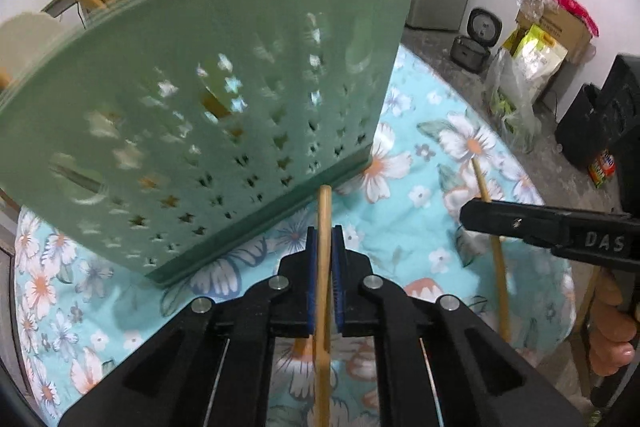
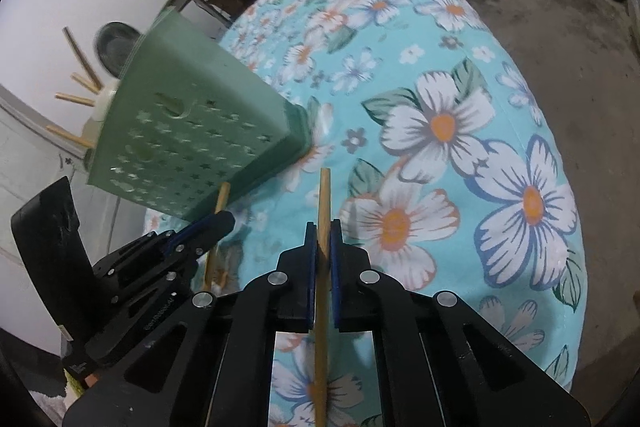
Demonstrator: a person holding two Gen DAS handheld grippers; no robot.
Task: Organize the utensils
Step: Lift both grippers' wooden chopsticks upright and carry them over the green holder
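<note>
Left wrist view: left gripper point(image 1: 325, 259) clamps a wooden chopstick point(image 1: 323, 291) below the green holder point(image 1: 224, 99) at 11 o'clock; right gripper point(image 2: 324, 255) pinches another chopstick point(image 2: 322, 267). Several utensils point(image 2: 76, 95) already stand inside; these two remain.

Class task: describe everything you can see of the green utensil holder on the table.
The green utensil holder looks like matte plastic, its walls pierced with star and crescent cutouts above a darker base band. It stands on the floral tablecloth. Wooden sticks and pale utensil ends project from its top. Neither gripper touches it.
</note>
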